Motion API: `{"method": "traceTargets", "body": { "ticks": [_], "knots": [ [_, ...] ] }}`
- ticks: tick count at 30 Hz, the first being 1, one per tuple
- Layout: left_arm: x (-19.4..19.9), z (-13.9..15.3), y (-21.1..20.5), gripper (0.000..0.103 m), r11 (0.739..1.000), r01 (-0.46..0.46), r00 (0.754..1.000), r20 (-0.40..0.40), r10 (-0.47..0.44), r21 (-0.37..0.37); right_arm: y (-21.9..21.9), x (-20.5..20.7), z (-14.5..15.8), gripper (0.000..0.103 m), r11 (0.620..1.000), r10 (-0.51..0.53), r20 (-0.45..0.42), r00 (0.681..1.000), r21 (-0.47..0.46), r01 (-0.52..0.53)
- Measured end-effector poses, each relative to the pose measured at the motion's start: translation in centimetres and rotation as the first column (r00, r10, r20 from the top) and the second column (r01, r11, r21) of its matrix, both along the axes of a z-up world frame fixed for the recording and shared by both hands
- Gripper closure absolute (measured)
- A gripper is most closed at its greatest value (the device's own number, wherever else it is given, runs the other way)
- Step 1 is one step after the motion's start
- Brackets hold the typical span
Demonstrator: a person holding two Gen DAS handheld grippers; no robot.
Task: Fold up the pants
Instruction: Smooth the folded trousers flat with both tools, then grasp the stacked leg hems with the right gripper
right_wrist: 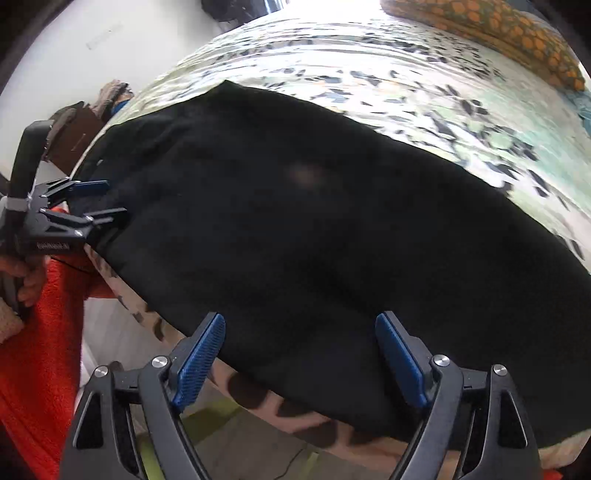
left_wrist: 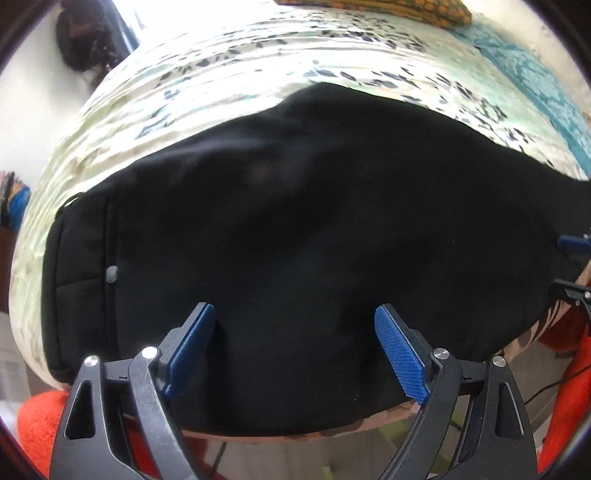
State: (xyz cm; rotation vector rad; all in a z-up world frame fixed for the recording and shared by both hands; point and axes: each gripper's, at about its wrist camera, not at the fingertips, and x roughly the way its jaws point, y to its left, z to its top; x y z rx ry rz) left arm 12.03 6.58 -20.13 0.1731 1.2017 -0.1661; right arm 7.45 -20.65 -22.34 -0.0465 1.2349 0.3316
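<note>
Black pants [left_wrist: 295, 206] lie spread flat across a bed's leaf-patterned sheet [left_wrist: 221, 74], reaching its near edge. Their waistband end with a grey button [left_wrist: 110, 275] lies at the left of the left wrist view. My left gripper [left_wrist: 295, 308] hovers open over the near edge of the pants, nothing between its blue pads. In the right wrist view the pants [right_wrist: 314, 221] fill the middle, and my right gripper [right_wrist: 301, 316] is open above their near edge. The left gripper [right_wrist: 115, 198] shows there at the left, open over the pants' end. The right gripper [left_wrist: 558, 264] peeks in at the right edge.
An orange-patterned pillow [right_wrist: 498, 29] lies at the bed's far side, and a teal cloth [left_wrist: 535, 74] at the right. A person's hand [right_wrist: 22, 273] and red-orange fleece sleeve [right_wrist: 44, 332] hold the left gripper. Brown furniture [right_wrist: 77, 136] stands left of the bed. Floor shows below the bed edge.
</note>
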Motion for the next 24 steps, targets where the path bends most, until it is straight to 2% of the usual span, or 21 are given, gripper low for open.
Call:
{"method": "traceTargets", "body": {
  "ticks": [1, 2, 4, 6, 7, 9, 12, 14, 16, 18, 19, 20, 21, 22, 24],
  "knots": [
    [-0.2, 0.5, 0.4, 0.014, 1.000, -0.016, 1.000, 0.019, 0.017, -0.022, -0.9, -0.6, 0.5, 0.019, 0.999, -0.026, 0.016, 1.000, -0.029, 0.026],
    [-0.5, 0.8, 0.9, 0.014, 0.999, -0.023, 0.999, 0.032, 0.025, -0.047, -1.8, -1.2, 1.2, 0.019, 0.999, -0.049, 0.047, 0.998, -0.019, 0.050],
    [-0.4, 0.7, 1.0, 0.014, 0.999, -0.037, 0.999, 0.032, 0.038, -0.029, -3.6, -1.9, 1.9, 0.018, 0.997, -0.081, 0.081, 0.993, 0.012, 0.080],
    [0.2, -0.4, 1.3, 0.013, 0.997, -0.076, 0.997, 0.003, 0.076, 0.022, -5.8, -1.5, 0.9, 0.018, 0.987, -0.157, 0.047, 0.987, -0.021, 0.158],
    [0.5, -0.8, 1.8, 0.013, 0.996, -0.092, 0.996, -0.012, 0.092, -0.002, -7.5, -1.2, 0.2, 0.018, 0.978, -0.208, 0.013, 0.978, -0.014, 0.208],
    [0.8, -0.8, 2.4, 0.013, 0.993, -0.118, 0.993, -0.013, 0.117, -0.032, -11.9, -1.4, -0.8, 0.018, 0.945, -0.324, -0.004, 0.946, 0.035, 0.324],
    [0.7, -0.7, 2.6, 0.013, 0.991, -0.132, 0.991, 0.006, 0.132, 0.006, -18.6, -2.1, -0.2, 0.018, 0.881, -0.456, 0.001, 0.890, 0.138, 0.452],
    [1.0, -0.7, 2.7, 0.013, 0.989, -0.146, 0.989, 0.005, 0.146, 0.005, -23.1, -2.8, 0.1, 0.018, 0.856, -0.512, 0.031, 0.858, 0.097, 0.507],
    [1.7, -0.8, 2.7, 0.013, 0.987, -0.161, 0.987, 0.009, 0.161, 0.010, -28.1, -3.6, -0.1, 0.018, 0.803, -0.593, 0.016, 0.805, 0.078, 0.590],
    [2.0, -1.0, 2.6, 0.013, 0.984, -0.176, 0.984, 0.011, 0.176, 0.014, -33.1, -4.9, 0.1, 0.021, 0.706, -0.693, -0.020, 0.721, 0.181, 0.684],
    [2.1, -0.8, 2.8, 0.013, 0.983, -0.182, 0.983, 0.012, 0.182, 0.015, -35.2, -5.3, 0.4, 0.021, 0.662, -0.734, -0.025, 0.679, 0.195, 0.724],
    [2.2, -0.8, 2.8, 0.013, 0.982, -0.190, 0.982, 0.013, 0.190, 0.017, -36.9, -5.7, 0.8, 0.021, 0.630, -0.770, -0.005, 0.638, 0.149, 0.762],
    [2.2, -0.5, 2.8, 0.014, 0.980, -0.200, 0.980, 0.018, 0.200, 0.020, -38.3, -6.1, 1.3, 0.021, 0.609, -0.792, 0.024, 0.610, 0.100, 0.787],
    [2.2, -0.2, 2.6, 0.014, 0.978, -0.208, 0.978, 0.029, 0.208, 0.019, -39.5, -6.5, 1.8, 0.022, 0.594, -0.804, 0.035, 0.594, 0.095, 0.799],
    [1.9, 0.4, 2.5, 0.014, 0.979, -0.204, 0.977, 0.061, 0.204, 0.005, -41.1, -7.2, 2.9, 0.022, 0.568, -0.821, 0.024, 0.571, 0.148, 0.810]
  ]
}}
